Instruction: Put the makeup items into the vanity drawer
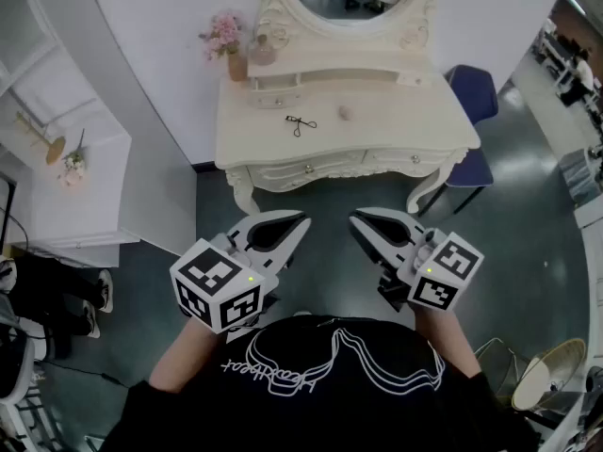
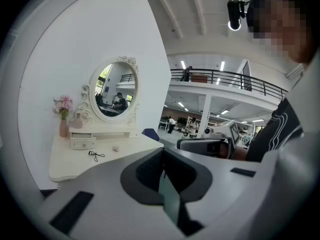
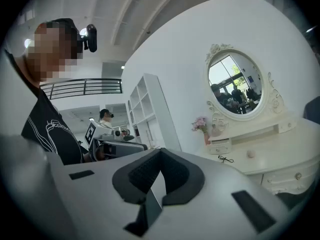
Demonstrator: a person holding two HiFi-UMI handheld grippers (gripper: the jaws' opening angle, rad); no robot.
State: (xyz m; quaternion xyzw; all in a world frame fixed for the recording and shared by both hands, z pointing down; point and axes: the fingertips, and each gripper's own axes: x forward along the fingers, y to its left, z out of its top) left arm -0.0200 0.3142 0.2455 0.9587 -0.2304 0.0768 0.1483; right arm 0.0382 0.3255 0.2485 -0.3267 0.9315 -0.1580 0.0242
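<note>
Holding nothing: left gripper (image 1: 300,222), right gripper (image 1: 356,219), jaws clenched. Vanity (image 1: 405,125) at twelve o'clock: one eyelash curler (image 1: 301,123), one small round item (image 1: 345,113). Shirt script (image 1: 273,373) unreadable.

Closed right gripper (image 3: 160,158), vanity (image 3: 286,157) beyond.

Bare dark floor (image 1: 320,201) lies open between the person and the cream carved vanity table (image 1: 405,121), leaving its front drawers (image 1: 311,169) unblocked. On the tabletop a black eyelash curler (image 1: 301,123) and a small beige puff (image 1: 345,113) lie mid-surface. A blue chair (image 1: 476,97) crowds the right end; a white shelving unit (image 1: 75,158) flanks the left.
</note>
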